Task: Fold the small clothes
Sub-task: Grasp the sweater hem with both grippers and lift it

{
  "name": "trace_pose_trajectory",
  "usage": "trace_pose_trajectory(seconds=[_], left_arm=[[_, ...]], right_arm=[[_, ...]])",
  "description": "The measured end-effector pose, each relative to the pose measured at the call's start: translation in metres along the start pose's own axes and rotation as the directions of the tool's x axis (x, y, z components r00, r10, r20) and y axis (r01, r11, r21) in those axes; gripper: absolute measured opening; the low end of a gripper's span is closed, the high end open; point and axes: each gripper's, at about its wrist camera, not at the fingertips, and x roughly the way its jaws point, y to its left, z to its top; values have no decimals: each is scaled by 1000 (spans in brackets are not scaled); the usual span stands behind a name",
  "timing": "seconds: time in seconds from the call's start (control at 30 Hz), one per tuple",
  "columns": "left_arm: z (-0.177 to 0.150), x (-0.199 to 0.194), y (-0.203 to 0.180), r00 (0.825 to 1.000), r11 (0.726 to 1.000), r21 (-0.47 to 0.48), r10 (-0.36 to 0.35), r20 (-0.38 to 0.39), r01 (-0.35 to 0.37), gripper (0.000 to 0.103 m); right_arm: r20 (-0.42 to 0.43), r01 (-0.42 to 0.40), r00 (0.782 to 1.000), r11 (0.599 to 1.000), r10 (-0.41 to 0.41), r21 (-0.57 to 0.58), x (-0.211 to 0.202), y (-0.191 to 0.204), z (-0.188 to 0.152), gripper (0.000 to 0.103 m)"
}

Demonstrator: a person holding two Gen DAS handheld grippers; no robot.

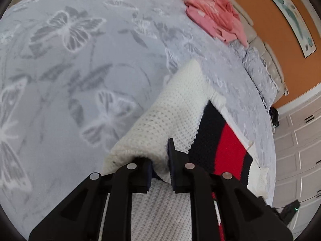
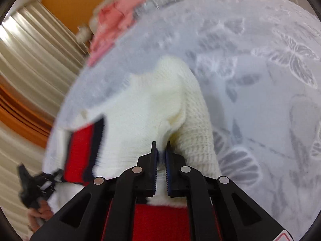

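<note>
The left gripper (image 1: 160,160) is pinching a bunched fold of the cream-white chunky-knit sweater with navy and red stripes (image 1: 176,108), its two black fingers (image 1: 172,154) drawn nearly together with knit fabric pressed between the blue pads. The right gripper (image 2: 160,152) is doing the same at another spot on the sweater (image 2: 152,104), its jaws almost touching and a thin ridge of white knit squeezed in the narrow gap. In the left wrist view a white sleeve is stretching away from the fingers across the bed, with the navy and red band lying just to its right. In the right wrist view the white body of the garment is humping up ahead of the jaws, and the red and navy panel is showing at its left edge and directly under the gripper. The sweater is lying on a pale grey bedspread with a white butterfly pattern (image 1: 76,64), near the edge of the bed. A crumpled pink garment (image 1: 216,18) is sitting well apart at the far edge of the spread. At the lower left of the right wrist view, the left gripper and a hand (image 2: 40,212) are appearing, blurred, apparently touching the sweater's edge. An orange wall (image 1: 268,20) is standing behind the bed.
</note>
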Motion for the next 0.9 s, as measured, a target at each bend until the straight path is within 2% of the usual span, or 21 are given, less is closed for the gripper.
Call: trace_pose_trajectory(seconds=[0.07,0.1,0.17,0.2,0.23,0.3,0.33,0.4,0.47,0.57,0.6,0.67,0.73,0.8,0.87,0.9], left_arm=[[-1,6,1,1000,1000,12,16,-16,-16,15],[-2,6,-3,999,998,52,31,-19,-30,15],[-5,-5,-11,999,995,93,33,-28,-30,19],[-9,-18,-10,999,994,108,17,-44,-13,32],[-11,-27,-10,999,992,123,17,-47,-11,51],[-27,-56,-1,999,985,170,46,-29,-41,67],[-36,-68,4,998,980,192,63,-24,-57,71],[-59,-94,24,995,972,220,91,-44,-79,74],[-80,-114,48,991,977,193,109,-83,-91,79],[-118,-136,85,973,985,132,135,-189,-111,80],[-133,-143,96,966,988,109,132,-224,-110,80],[-153,-157,104,972,993,89,92,-216,-74,85],[-170,-162,101,969,995,93,66,-240,-45,87],[-183,-162,96,964,996,89,1,-265,24,86],[-190,-160,91,964,994,104,-8,-265,36,74],[-191,-159,89,965,994,102,-15,-264,43,45]], right_arm=[[-71,60,996,998,-62,-23,15,-7,-4,7],[-86,64,994,998,-66,-28,17,-9,-5,6],[-59,78,995,996,-80,-40,-2,3,-7,16],[-32,94,995,993,-97,-72,-25,10,-12,25],[-22,103,994,990,-105,-92,-37,14,-16,39],[-5,158,987,977,-160,-146,-77,16,-47,49],[-16,161,986,976,-166,-149,-91,13,-62,49],[-90,146,983,982,-158,-119,-119,3,-100,54],[-169,138,974,986,-152,-92,-140,-7,-140,54],[-292,130,945,989,-147,-75,-163,-12,-197,54],[-322,116,938,991,-130,-62,-169,-11,-215,54],[-357,83,930,996,-88,-28,-170,-6,-238,60],[-369,55,928,998,-58,-18,-166,-1,-257,61],[-332,43,942,998,-55,-42,-160,4,-261,59],[-297,36,954,999,-42,-27,-156,4,-259,20],[-299,24,954,999,-16,22,-153,-2,-256,10]])
